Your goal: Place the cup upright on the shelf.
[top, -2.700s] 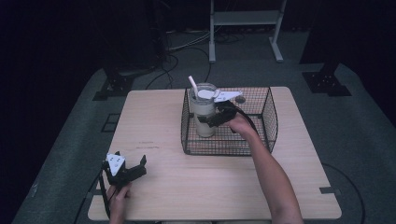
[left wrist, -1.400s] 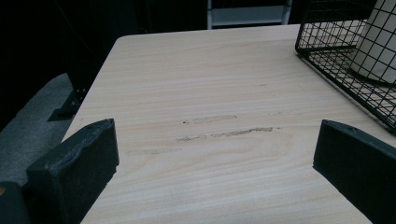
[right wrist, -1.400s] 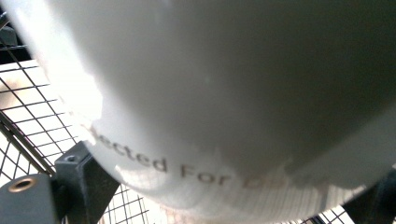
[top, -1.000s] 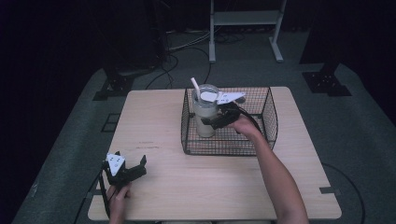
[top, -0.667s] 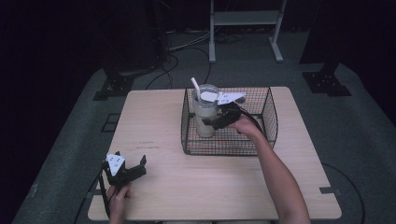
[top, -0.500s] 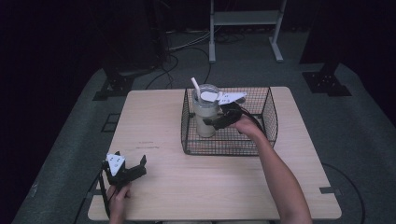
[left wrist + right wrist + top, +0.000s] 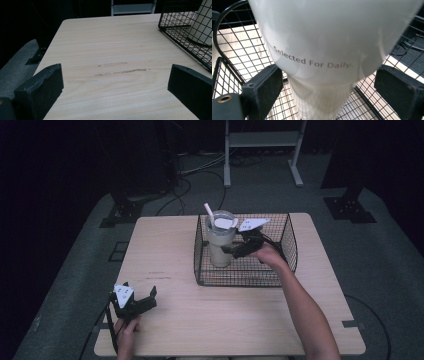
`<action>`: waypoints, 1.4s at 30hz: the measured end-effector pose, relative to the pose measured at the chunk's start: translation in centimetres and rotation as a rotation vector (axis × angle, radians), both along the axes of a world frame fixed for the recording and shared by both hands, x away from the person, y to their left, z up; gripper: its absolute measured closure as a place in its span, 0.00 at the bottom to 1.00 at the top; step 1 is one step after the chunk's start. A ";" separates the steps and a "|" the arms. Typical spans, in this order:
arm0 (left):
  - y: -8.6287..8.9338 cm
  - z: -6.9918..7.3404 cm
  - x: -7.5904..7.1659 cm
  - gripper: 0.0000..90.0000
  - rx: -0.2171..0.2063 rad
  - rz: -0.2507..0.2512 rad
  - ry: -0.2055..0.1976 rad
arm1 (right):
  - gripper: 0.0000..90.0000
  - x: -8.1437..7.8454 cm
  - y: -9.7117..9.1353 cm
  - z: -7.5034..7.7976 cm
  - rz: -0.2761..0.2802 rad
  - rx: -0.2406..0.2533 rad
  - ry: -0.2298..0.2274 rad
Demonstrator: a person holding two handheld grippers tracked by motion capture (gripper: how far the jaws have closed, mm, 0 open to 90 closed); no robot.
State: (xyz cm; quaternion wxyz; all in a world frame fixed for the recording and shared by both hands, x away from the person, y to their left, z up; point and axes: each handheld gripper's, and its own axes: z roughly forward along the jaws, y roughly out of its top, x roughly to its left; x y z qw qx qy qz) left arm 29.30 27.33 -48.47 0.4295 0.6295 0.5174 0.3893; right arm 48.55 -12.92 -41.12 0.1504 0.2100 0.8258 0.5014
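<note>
Dark floor and cables surround a pale wooden table [image 7: 240, 320] on which a black wire basket [image 7: 280, 279] sits. Inside that basket the right gripper [image 7: 235, 251] has its jaws spread on either side of a white cup [image 7: 220, 245] with a straw; in the right gripper view the left jaw sits right against the cup [image 7: 324, 42] while the other stands a little off it. At the table's near left corner, well apart from the basket, the left gripper [image 7: 145, 299] rests with its jaws wide apart over bare wood [image 7: 112, 75].
</note>
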 end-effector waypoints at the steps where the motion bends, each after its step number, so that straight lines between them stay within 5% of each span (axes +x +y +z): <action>1: 0.0 0.0 0.0 0.00 0.001 0.000 0.000 | 0.09 0.0 0.0 0.0 0.000 0.002 0.001; 17: -0.1 0.0 -0.1 0.00 0.008 -0.005 0.001 | 0.09 -1.6 -1.4 1.4 -0.030 -0.003 0.023; 42: -0.1 0.0 -0.1 0.00 0.009 -0.007 0.001 | 0.09 -4.8 -4.1 3.7 -0.062 -0.006 -0.009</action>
